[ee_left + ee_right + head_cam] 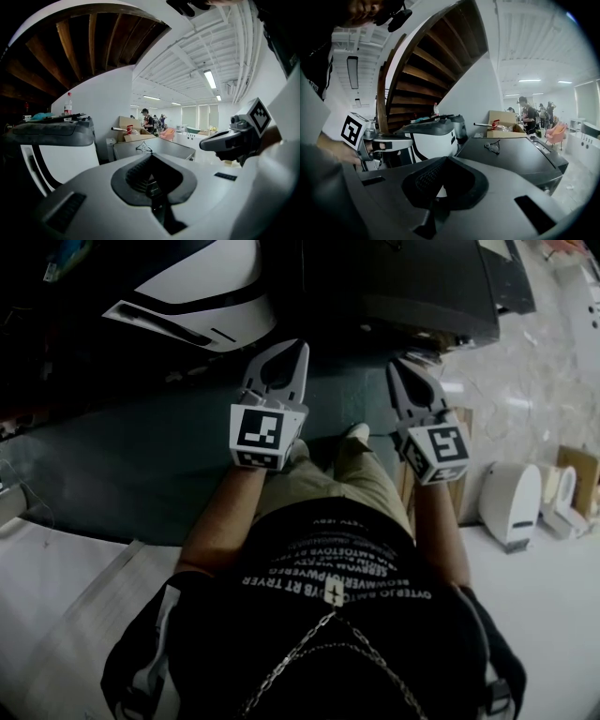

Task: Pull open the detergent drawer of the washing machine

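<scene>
L gripper (292, 349), R gripper (397, 367) closed, shirt print (328, 579) illegible

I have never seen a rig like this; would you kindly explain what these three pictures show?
A person holds a two-jaw gripper in each hand: the left gripper and right gripper. The head view comes from a camera on the person's head, looking down; the two gripper views come from cameras riding on the grippers, looking along their jaws. Both pairs of jaws are closed on nothing. Ahead stand a white machine, apparently the washer, and a dark cabinet top with glasses lying on it.
</scene>
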